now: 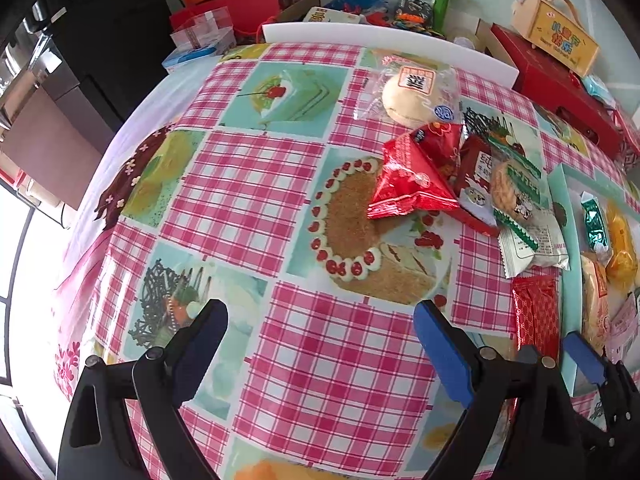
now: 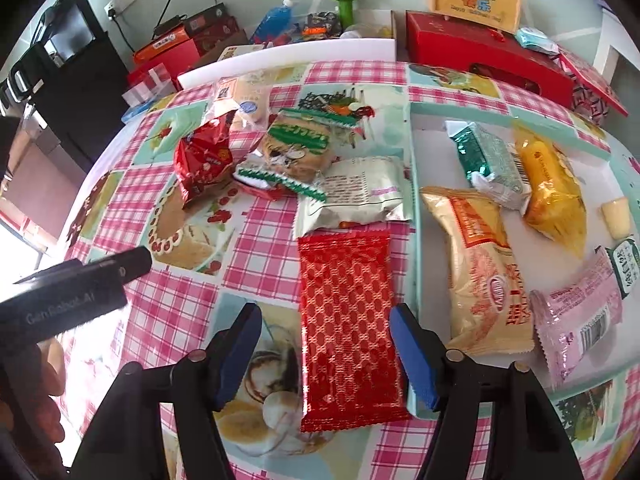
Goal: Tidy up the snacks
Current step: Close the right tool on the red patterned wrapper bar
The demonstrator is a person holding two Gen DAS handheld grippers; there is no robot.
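My right gripper is open, its blue pads either side of a flat red patterned packet lying on the checked tablecloth, beside the mint tray's left wall. The tray holds a cream-and-orange packet, a green-and-white packet, a yellow packet and a pink packet. A pile of loose snacks lies behind: a silver packet, a green-edged cake packet, a red bag. My left gripper is open and empty over bare cloth, left of the red packet.
Red gift boxes, a yellow carry box, a green dumbbell and a blue bottle crowd the far side behind a white board. A wrapped bun lies near the far table edge. A black cabinet stands at left.
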